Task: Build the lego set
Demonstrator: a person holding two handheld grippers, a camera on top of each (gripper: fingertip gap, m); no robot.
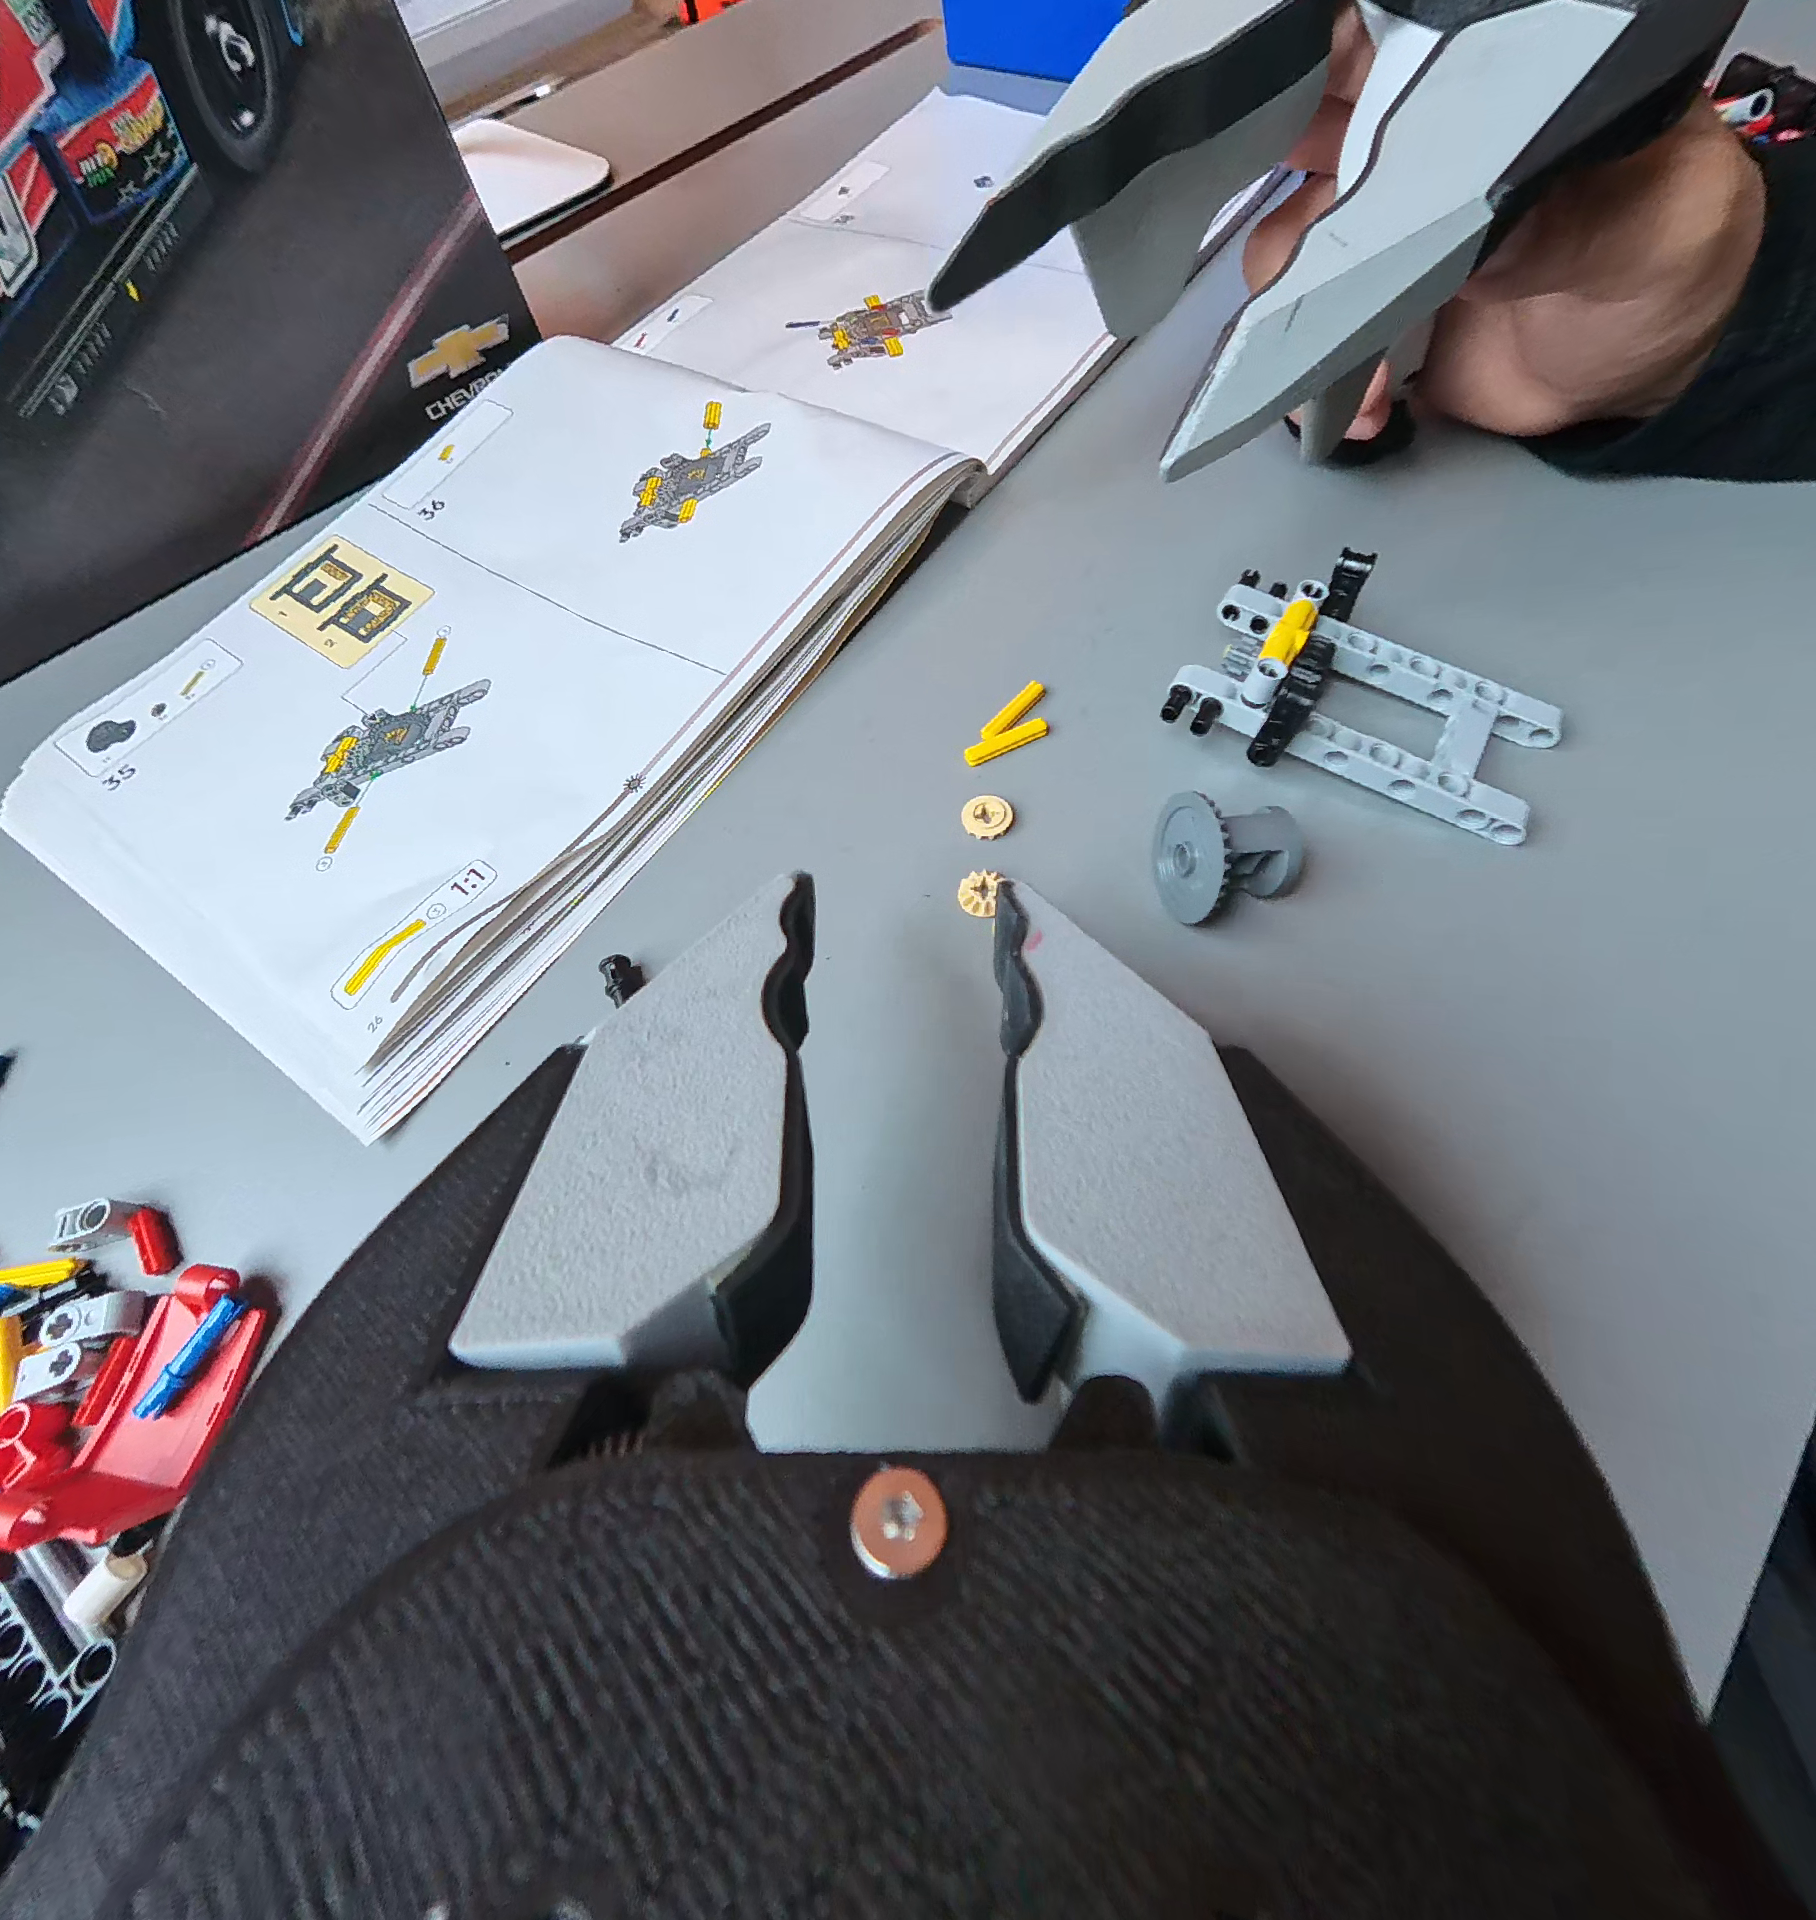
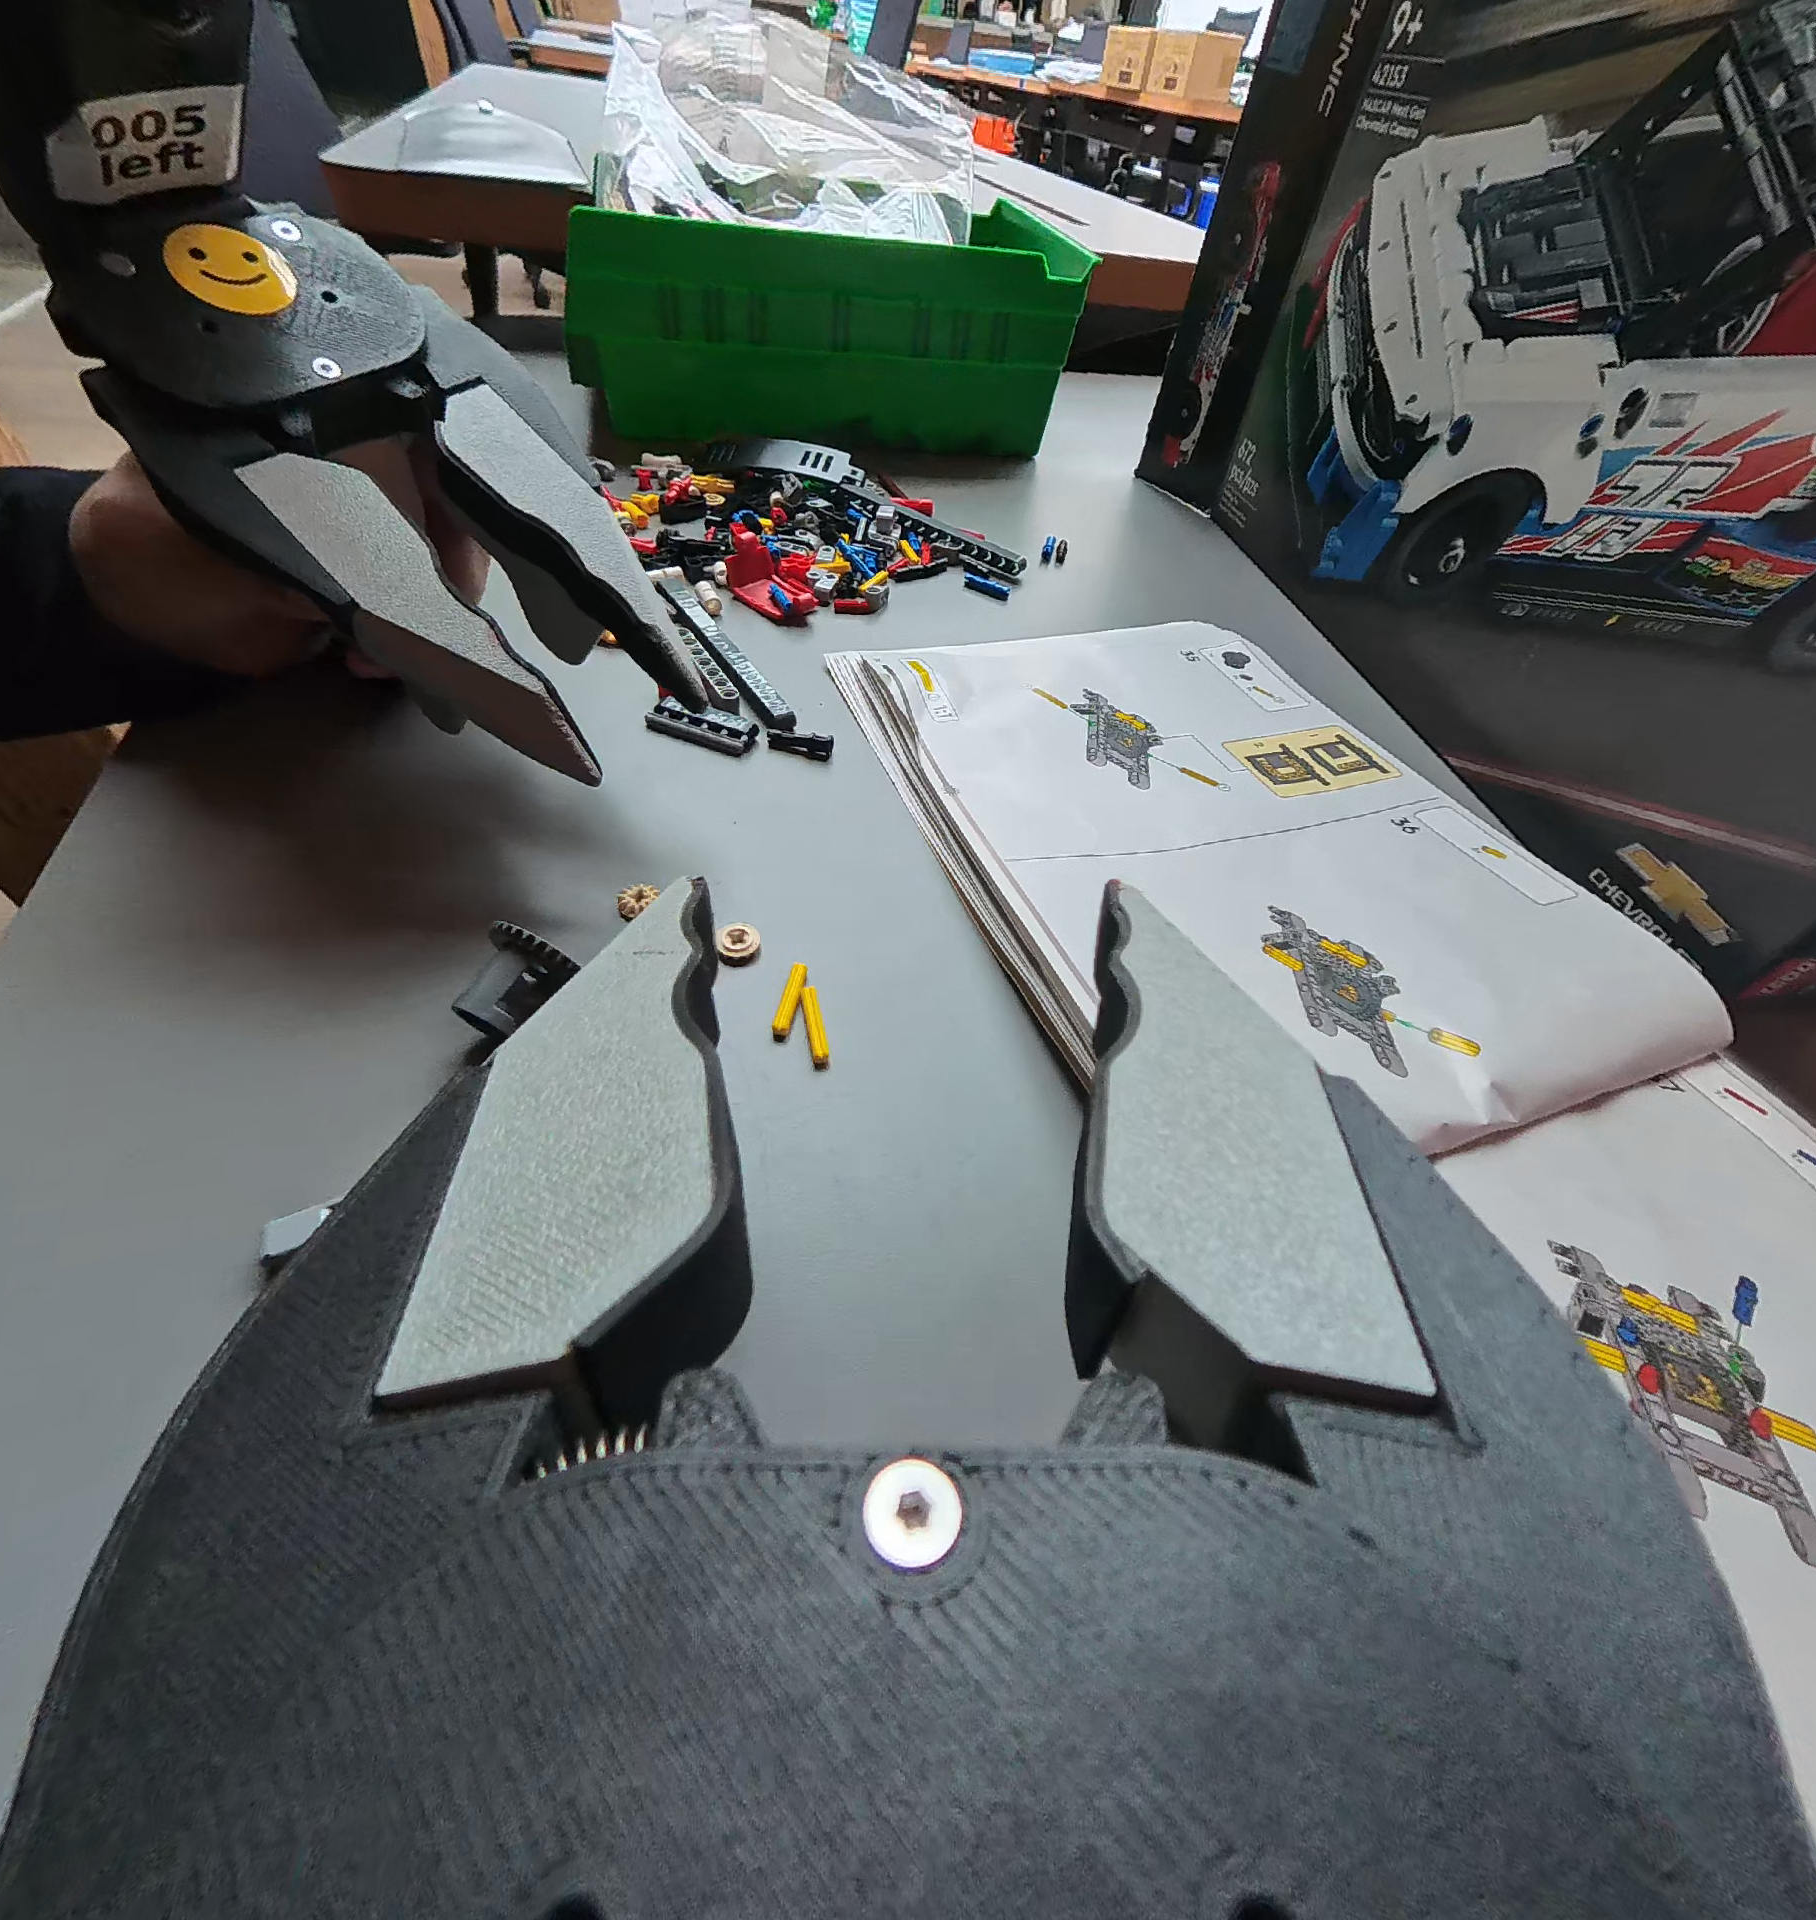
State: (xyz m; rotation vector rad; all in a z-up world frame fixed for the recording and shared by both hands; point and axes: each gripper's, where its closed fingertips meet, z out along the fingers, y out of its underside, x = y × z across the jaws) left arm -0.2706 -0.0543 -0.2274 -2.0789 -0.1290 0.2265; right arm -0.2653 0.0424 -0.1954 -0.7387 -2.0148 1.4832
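Note:
A light grey frame assembly (image 1: 1371, 696) with black and yellow parts lies on the grey table. Near it are a dark grey differential gear (image 1: 1221, 857), two yellow axles (image 1: 1006, 724) and two small tan gears (image 1: 987, 816). My left gripper (image 1: 902, 894) is open and empty, its right fingertip beside the nearer tan gear (image 1: 977, 891). My right gripper (image 2: 904, 891) is open and empty, just above the table between the axles (image 2: 802, 1013) and the booklet. The differential (image 2: 514, 977) is partly hidden behind its left finger. Each gripper also shows in the other's view: right (image 1: 1055, 382), left (image 2: 642, 738).
An open instruction booklet (image 1: 530, 665) lies beside the parts, with the set's box (image 2: 1610, 416) standing behind it. A pile of loose coloured pieces (image 2: 810, 540) and black beams (image 2: 701, 727) lie before a green bin (image 2: 821, 343) holding plastic bags. A black pin (image 1: 618, 977) lies by the booklet. The dark grey differential gear (image 1: 1221, 857) sits 5 cm or so from the ends of my left fingers.

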